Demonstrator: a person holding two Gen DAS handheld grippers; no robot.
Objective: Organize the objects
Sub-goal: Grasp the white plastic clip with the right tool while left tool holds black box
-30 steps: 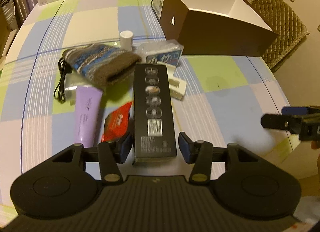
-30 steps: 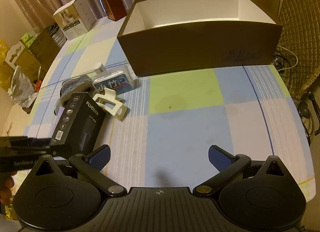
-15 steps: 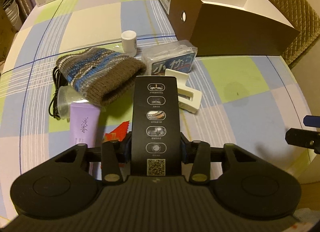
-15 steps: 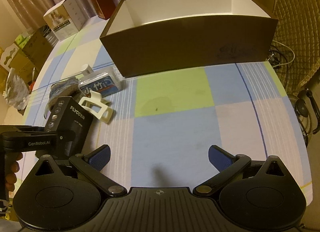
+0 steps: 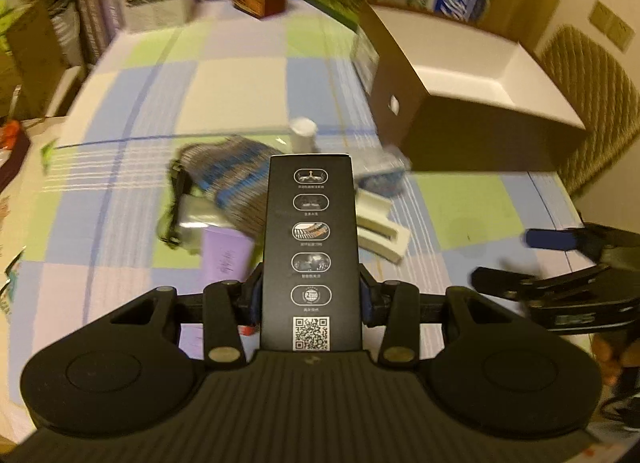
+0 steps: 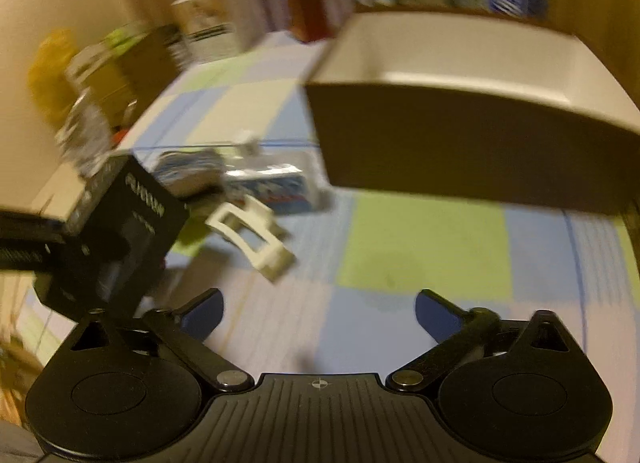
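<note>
The left gripper point(image 5: 310, 299) is clamped on the near end of a long black box point(image 5: 311, 247), held above the worktop point(image 5: 460, 203). The right gripper point(image 6: 318, 313) is spread apart and carries nothing. Gripped only at one end, the black box could pivot or slip before reaching the brown box point(image 5: 472, 103).

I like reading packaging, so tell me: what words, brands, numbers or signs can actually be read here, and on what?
Nothing reads for certain.
Black box in the left gripper: five round icons and a QR code; captions too small.
Same box's side: white brand lettering, blurred.
Purple tube: faint script, unreadable.
Blue packet: large characters, smeared.
Cartons behind the brown box: print blurred.
Right gripper: small label, illegible.
</note>
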